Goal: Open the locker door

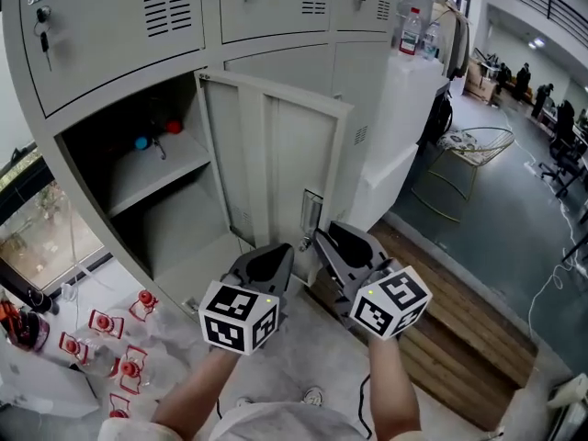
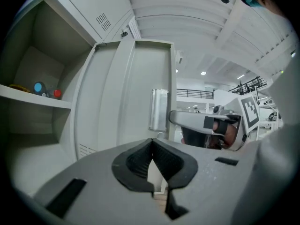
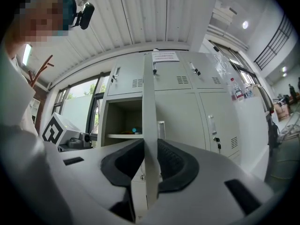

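Grey locker bank, one door already swung partway out.
Nearest, the right tool (image 3: 151, 158) pinches the locker door (image 3: 149, 102) by its free edge; the left tool (image 2: 152, 146), pressed together and empty, sits just beside it at 9 o'clock. The compartment (image 1: 138, 108) gapes at 10 o'clock. The swing looks underway; next, draw the edge wider along its arc.

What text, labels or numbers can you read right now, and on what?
No legible text in any view.
Paper notice on an upper locker: print too small to read.
Bottle label: too blurred.
Marker cubes: black square patterns only, no letters.
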Demonstrator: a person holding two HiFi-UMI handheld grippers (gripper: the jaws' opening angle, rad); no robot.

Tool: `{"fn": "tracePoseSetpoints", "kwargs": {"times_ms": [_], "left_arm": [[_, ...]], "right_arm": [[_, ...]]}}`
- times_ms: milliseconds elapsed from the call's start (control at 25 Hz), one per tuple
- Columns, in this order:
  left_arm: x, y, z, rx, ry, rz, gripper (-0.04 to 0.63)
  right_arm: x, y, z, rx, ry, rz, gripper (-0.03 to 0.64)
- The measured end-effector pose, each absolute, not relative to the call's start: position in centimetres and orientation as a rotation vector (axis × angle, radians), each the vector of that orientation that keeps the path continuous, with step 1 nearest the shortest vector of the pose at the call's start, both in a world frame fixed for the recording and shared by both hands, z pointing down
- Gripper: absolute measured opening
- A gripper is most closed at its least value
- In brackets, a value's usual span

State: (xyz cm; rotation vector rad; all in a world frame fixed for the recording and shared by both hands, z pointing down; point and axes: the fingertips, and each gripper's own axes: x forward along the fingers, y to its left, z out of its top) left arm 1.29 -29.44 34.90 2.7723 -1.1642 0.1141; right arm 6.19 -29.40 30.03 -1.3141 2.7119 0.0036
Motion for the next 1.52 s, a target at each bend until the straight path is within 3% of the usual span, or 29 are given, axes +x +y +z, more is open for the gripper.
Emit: {"fn": "tracePoseSetpoints", "kwargs": {"times_ms": [560,1520], "left_arm": [[4.4,-31.5,35.6,2.693,-1.328,0.142,0.006],[4.0,-30.9,36.8,2.577,-1.476,0.177,0.006]], "right_arm": [[9.2,-33.1,30.0,-1.200,2.737,-0.003,0.084],[10.2,-33.6,30.3,-1.205,2.765,0.040,0.087]]}}
